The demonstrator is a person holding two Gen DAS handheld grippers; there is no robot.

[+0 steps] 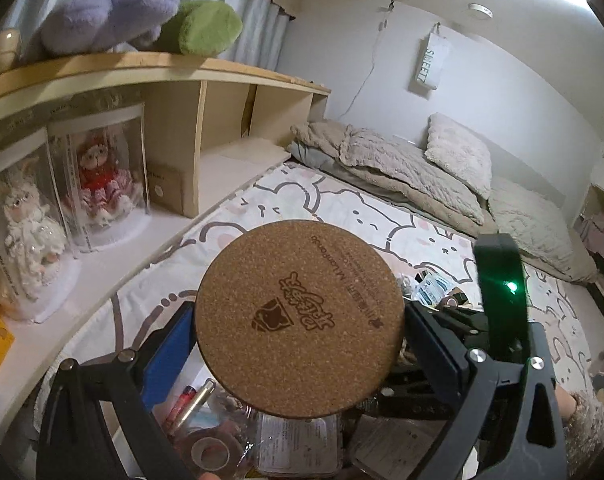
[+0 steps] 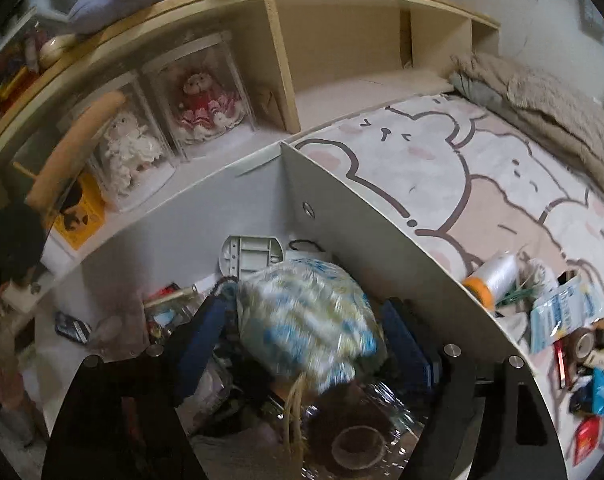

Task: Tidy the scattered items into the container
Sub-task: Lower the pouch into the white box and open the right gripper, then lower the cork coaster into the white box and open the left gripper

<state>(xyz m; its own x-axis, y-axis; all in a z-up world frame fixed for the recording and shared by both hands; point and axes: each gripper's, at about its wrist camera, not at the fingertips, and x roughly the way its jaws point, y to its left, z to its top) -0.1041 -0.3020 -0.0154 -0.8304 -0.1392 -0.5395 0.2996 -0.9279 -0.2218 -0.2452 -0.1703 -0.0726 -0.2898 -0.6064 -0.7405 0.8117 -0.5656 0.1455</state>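
A bedroom; a bear-print bedsheet [image 1: 341, 204] beside a wooden shelf [image 1: 206, 76]; the left gripper [image 1: 300, 340] clamps a round cork coaster [image 1: 300, 318]; the right gripper [image 2: 303, 332], jaws parted, straddles a blurred patterned plastic bag [image 2: 305, 316] over the white box [image 2: 365, 216].

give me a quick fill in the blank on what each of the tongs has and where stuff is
1. The left tongs grip a round ____ coaster.
2. The right tongs hold a crinkly packet over the white ____.
3. The doll in the red dress stands inside a clear ____.
4. A thread spool lies on the ____ beside the box.

Missing: cork; box; case; bedsheet
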